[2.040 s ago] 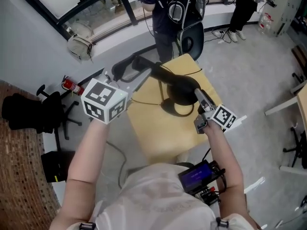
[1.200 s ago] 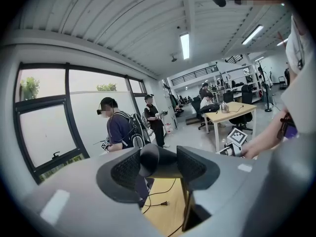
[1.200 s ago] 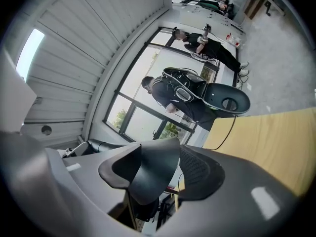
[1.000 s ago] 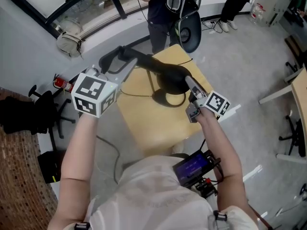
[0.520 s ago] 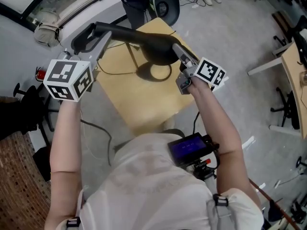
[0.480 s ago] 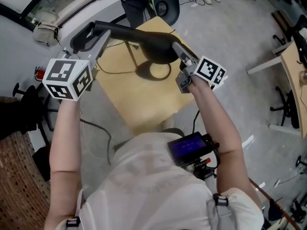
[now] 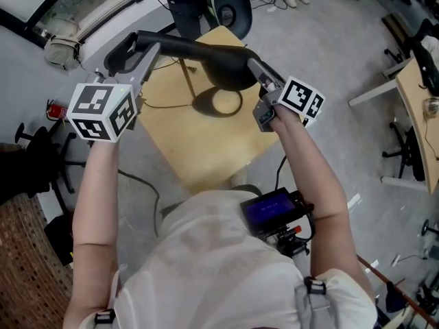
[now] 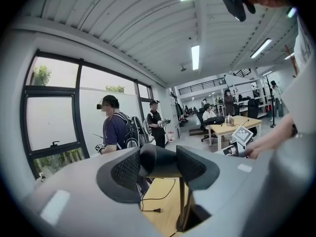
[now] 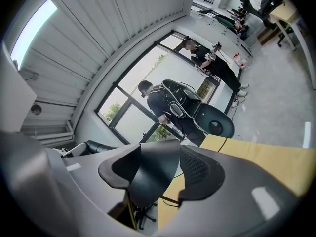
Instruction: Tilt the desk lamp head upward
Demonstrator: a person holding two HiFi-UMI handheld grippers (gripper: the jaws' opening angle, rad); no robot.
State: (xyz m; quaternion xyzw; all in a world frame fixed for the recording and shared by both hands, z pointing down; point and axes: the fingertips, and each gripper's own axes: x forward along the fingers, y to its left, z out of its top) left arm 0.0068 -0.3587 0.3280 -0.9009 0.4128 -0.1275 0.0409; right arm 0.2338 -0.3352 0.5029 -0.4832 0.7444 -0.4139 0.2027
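Over the wooden table point(image 7: 206, 149), the desk lamp head point(image 7: 230, 70) hung at the right end of its arm point(image 7: 180, 46), pinched by the right gripper point(image 7: 252, 66) while the left gripper point(image 7: 151, 49) clamped the arm's left end, so the tilt looked underway and next called for a steady upward roll.

Head view looks down; both gripper views closely face the lamp point(image 8: 157, 163).
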